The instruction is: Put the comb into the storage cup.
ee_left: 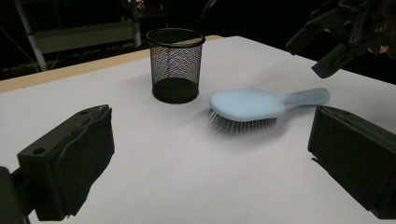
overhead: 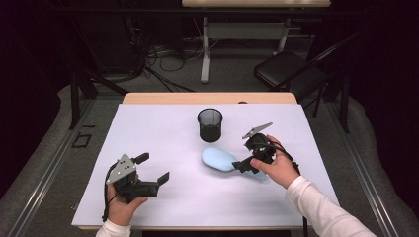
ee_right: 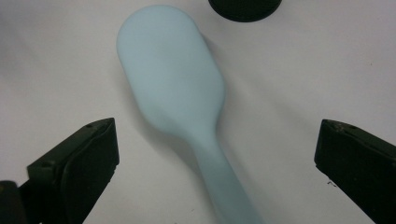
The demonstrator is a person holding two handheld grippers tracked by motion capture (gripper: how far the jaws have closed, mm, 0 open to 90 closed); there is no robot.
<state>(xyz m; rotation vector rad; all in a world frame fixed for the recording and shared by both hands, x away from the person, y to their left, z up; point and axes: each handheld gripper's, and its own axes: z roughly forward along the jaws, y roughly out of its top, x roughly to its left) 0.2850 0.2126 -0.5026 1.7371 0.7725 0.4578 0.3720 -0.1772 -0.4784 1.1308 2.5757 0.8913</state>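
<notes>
A light blue hairbrush (overhead: 219, 159) (ee_left: 247, 105) (ee_right: 173, 88) lies bristles down on the white table (overhead: 163, 197), its handle pointing toward the right hand. My right gripper (overhead: 245, 155) (ee_right: 217, 163) hovers open just above the handle, one jaw on each side, touching nothing. In the left gripper view the right gripper (ee_left: 327, 46) hangs over the handle's end. A black mesh cup (overhead: 210, 125) (ee_left: 176, 65) (ee_right: 245, 9) stands upright just beyond the brush head. My left gripper (overhead: 153, 167) (ee_left: 210, 158) is open at the near left, facing the brush and empty.
The wooden far edge of the table (overhead: 207, 98) shows beyond the white cover. A black chair (overhead: 286, 69) and a second desk (overhead: 242, 29) stand on the floor behind, with cables beside them.
</notes>
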